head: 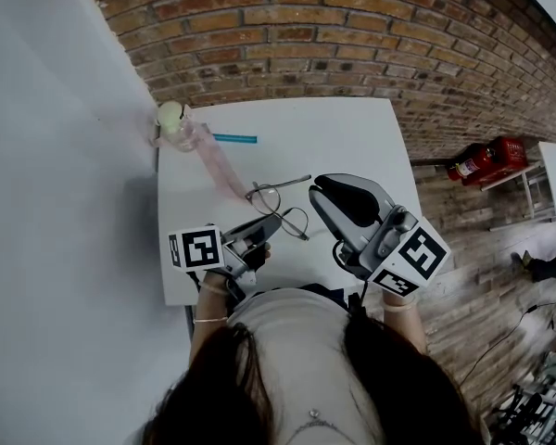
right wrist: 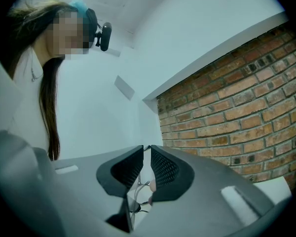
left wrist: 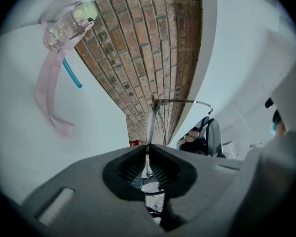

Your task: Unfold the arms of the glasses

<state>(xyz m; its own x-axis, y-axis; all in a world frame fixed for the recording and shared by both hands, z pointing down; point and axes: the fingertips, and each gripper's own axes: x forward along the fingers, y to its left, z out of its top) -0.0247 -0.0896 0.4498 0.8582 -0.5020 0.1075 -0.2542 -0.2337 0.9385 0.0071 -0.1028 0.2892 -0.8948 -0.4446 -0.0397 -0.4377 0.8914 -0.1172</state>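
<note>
While your left gripper (head: 262,227) was clamped on the thin wire rim of the glasses (head: 280,208), holding them over the white table (head: 352,137), your right gripper (head: 319,192) stood closed and empty just beside one outstretched arm. Risk noted: pushing that arm off its hinge line could twist the frame or slip it from your single pinch. The strapped bottle (head: 174,119) lay well apart.
</note>
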